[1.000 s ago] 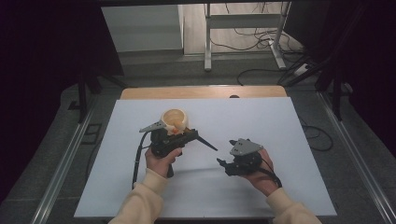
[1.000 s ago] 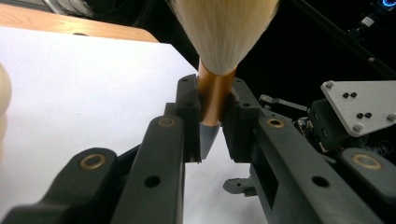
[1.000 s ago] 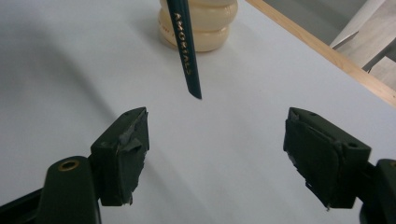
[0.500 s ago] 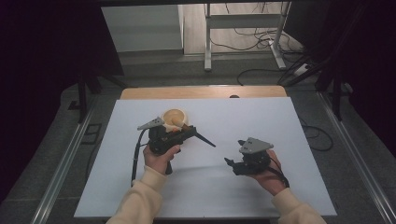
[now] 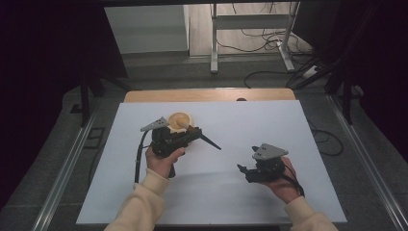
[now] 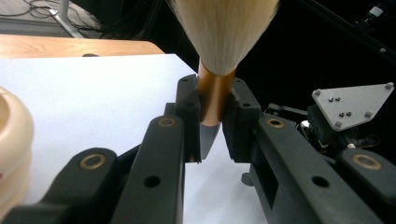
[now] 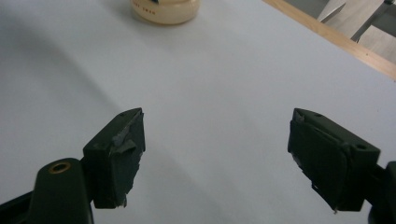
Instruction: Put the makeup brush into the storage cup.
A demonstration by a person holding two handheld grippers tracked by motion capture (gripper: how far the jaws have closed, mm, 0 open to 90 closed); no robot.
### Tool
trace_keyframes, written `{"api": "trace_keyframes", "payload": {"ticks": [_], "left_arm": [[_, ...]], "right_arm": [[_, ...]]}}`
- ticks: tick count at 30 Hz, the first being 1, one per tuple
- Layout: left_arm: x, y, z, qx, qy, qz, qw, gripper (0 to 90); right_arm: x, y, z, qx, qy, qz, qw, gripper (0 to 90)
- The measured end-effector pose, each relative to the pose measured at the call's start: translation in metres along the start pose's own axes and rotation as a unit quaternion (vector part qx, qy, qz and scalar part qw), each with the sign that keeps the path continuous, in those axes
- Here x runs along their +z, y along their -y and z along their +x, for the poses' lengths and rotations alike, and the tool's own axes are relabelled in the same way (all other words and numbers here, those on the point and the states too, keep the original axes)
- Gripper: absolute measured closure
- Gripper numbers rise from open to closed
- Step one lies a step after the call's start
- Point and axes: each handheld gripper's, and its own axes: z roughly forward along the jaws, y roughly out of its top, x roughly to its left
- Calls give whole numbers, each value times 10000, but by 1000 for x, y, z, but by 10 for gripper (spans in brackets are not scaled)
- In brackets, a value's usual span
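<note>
The left tool (image 6: 212, 123) has its black jaws clamped on a brush with a copper-coloured ferrule, a grey pointed handle and pale cream bristles (image 6: 215, 93); in the left gripper view the bristle head fans out at the top. In the high view this tool (image 5: 192, 135) sits over the white-topped desk (image 5: 240, 192), just beside a round cream-coloured jar (image 5: 179, 120). The right tool (image 7: 215, 154) hangs over bare desk with its jaws spread wide, gripping nothing, well apart from the jar (image 7: 166, 9).
</note>
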Motion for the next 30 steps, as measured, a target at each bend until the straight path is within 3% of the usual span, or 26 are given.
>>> {"api": "trace_keyframes", "payload": {"ticks": [6, 18, 30], "left_arm": [[-4, -5, 5, -119, 27, -74, 9999, 787], [-12, -19, 8, 32, -113, -63, 9999, 786], [-26, -27, 14, 121, -326, -75, 9994, 786]], "right_arm": [[-1, 4, -1, 31, 22, 86, 10000, 189], [-2, 6, 0, 72, 59, 152, 9998, 182], [-18, 22, -2, 295, -50, 300, 9991, 165]]}}
